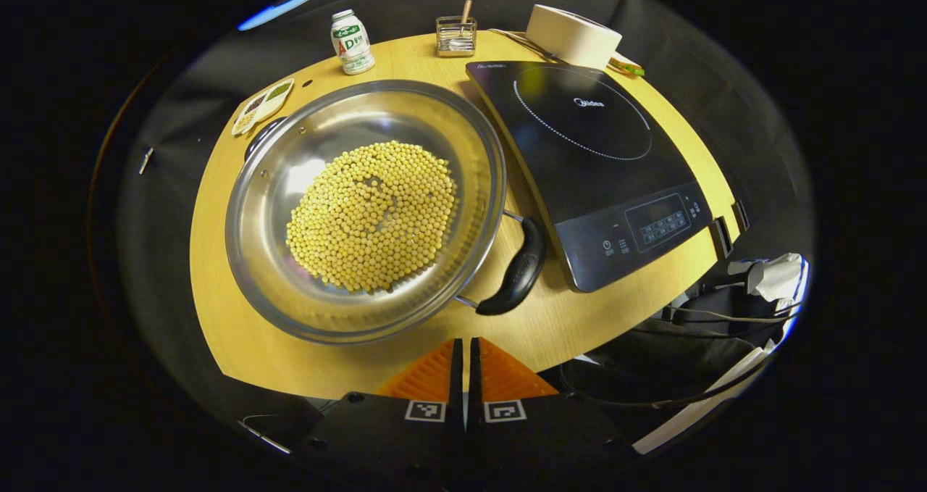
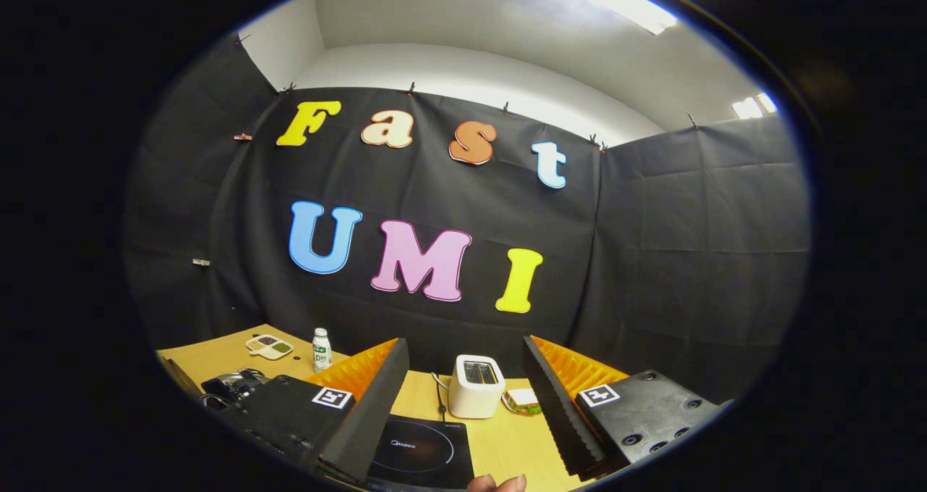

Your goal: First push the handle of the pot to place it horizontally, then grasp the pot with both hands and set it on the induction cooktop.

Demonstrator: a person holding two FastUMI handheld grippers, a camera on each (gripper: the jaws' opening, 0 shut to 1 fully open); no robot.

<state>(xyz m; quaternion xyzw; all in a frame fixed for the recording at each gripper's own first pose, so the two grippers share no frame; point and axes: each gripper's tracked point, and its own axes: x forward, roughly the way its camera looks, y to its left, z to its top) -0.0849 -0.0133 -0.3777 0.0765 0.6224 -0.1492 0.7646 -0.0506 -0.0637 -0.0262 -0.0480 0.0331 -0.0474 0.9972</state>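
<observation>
A wide steel pot (image 1: 275,274) full of yellow beans sits on the wooden table (image 1: 239,340) in the left gripper view. Its near black handle (image 1: 516,269) slants beside the front left corner of the black induction cooktop (image 1: 594,166). A second black handle (image 1: 259,135) shows at the pot's far left rim. My left gripper (image 1: 464,343) is shut and empty at the table's near edge, a little short of the near handle. My right gripper (image 2: 465,351) is open, raised and level, with the cooktop (image 2: 424,452) low between its fingers.
Behind the pot stand a small bottle (image 1: 352,41), a sectioned dish (image 1: 262,106), a wire caddy (image 1: 456,35) and a white roll (image 1: 572,35). A white toaster (image 2: 474,385) stands beyond the cooktop. Cables and a bag (image 1: 724,318) hang off the table's right side.
</observation>
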